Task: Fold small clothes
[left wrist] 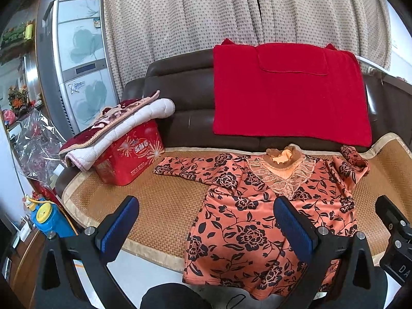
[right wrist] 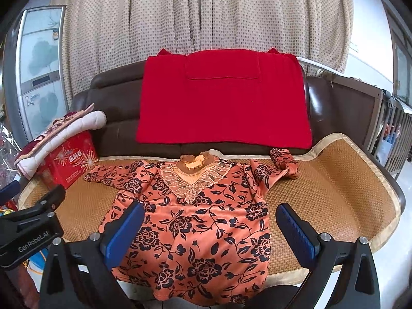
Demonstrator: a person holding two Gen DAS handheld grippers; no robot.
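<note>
A small orange top with black flowers and a lace collar (left wrist: 257, 221) (right wrist: 195, 221) lies flat, front up, on a woven mat. Its left sleeve stretches out to the side; its right sleeve (right wrist: 283, 163) is bunched up near the sofa back. The hem hangs over the mat's front edge. My left gripper (left wrist: 206, 206) hovers open above the top's left side, blue pads wide apart. Over the lower body of the top, my right gripper (right wrist: 209, 213) is open too, holding nothing. Part of the right gripper (left wrist: 394, 231) shows at the right edge of the left wrist view.
The woven mat (right wrist: 334, 193) covers a brown sofa seat. A red cloth (right wrist: 221, 97) drapes the sofa back. A red tin (left wrist: 131, 154) with a folded blanket (left wrist: 113, 131) on top sits at the mat's left end. A dotted curtain hangs behind; a wooden crib (right wrist: 391, 134) stands right.
</note>
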